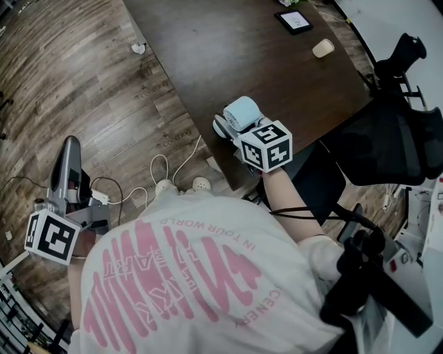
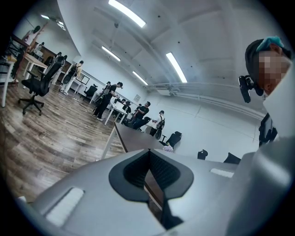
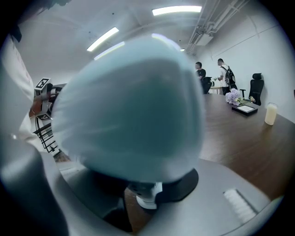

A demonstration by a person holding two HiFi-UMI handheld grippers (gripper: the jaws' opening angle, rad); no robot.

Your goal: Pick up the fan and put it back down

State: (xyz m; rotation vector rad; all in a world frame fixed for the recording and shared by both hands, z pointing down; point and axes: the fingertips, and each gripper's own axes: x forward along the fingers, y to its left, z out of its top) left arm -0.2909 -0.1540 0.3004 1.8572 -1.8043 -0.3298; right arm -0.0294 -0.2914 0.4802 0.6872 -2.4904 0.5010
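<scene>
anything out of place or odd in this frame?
Only minor things. A crumpled white scrap lies on the wood floor beside the table, and loose white cables and plugs sprawl on the floor by the table's near corner. The fan in the right gripper looks intact.

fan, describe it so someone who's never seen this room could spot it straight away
Find the dark brown table; at its near edge the right gripper is closed on the fan. It is small, rounded and pale blue on a short white stem, unlike the cream cup and dark picture frame at the far end.
</scene>
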